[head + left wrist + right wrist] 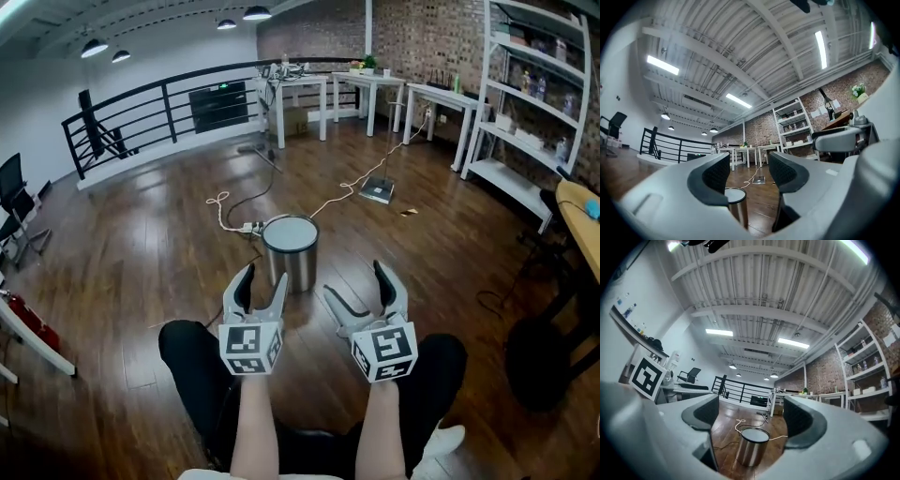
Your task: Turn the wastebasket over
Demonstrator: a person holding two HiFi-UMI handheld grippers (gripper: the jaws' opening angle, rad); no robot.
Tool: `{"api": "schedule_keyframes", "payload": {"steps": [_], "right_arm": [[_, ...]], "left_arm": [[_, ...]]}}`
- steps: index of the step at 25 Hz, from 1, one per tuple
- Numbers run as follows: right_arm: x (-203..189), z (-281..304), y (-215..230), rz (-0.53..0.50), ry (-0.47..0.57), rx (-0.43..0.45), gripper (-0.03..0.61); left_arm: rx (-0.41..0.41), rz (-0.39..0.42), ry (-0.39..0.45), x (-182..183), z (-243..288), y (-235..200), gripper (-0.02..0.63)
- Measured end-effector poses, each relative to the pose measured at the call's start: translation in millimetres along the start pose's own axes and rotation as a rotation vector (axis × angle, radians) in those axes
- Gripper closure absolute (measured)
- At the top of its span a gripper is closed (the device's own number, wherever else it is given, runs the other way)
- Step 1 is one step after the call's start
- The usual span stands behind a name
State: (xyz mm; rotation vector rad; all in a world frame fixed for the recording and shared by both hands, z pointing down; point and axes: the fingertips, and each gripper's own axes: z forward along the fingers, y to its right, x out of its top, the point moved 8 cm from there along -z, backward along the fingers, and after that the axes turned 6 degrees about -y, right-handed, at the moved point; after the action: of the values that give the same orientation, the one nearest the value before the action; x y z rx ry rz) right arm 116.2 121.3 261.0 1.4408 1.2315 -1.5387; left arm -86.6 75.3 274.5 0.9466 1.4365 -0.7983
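Note:
The wastebasket (290, 251) is a shiny steel cylinder that stands upright on the dark wood floor, with a flat pale grey top face. Both grippers hover in front of it, apart from it. My left gripper (263, 277) is open and empty, just near-left of the can. My right gripper (356, 281) is open and empty too, near-right of it. In the left gripper view the wastebasket (736, 205) shows low behind the spread jaws of the left gripper (749, 171). In the right gripper view the wastebasket (751, 446) sits between and beyond the spread jaws of the right gripper (752, 416).
Cables and a power strip (246, 227) lie on the floor just behind the can, and a flat device (378, 191) lies farther back. White tables (370, 94) and a shelf rack (530, 103) line the brick wall. A black railing (159, 112) runs at the left. The person's knees (187, 352) are below the grippers.

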Motion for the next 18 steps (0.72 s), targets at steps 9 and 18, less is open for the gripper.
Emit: {"api": "schedule_keyframes", "payload": {"steps": [9, 18], "right_arm": [[-54.5, 57.7, 24.9, 0.044, -0.139, -0.028, 0.161], [-92.0, 186.2, 48.5, 0.046, -0.220, 0.083, 0.161]], "left_arm": [[0.014, -0.035, -0.079, -47.2, 69.1, -28.9, 0.331], [0.067, -0.037, -0.171, -86.3, 152.8, -85.3, 0.331]]}}
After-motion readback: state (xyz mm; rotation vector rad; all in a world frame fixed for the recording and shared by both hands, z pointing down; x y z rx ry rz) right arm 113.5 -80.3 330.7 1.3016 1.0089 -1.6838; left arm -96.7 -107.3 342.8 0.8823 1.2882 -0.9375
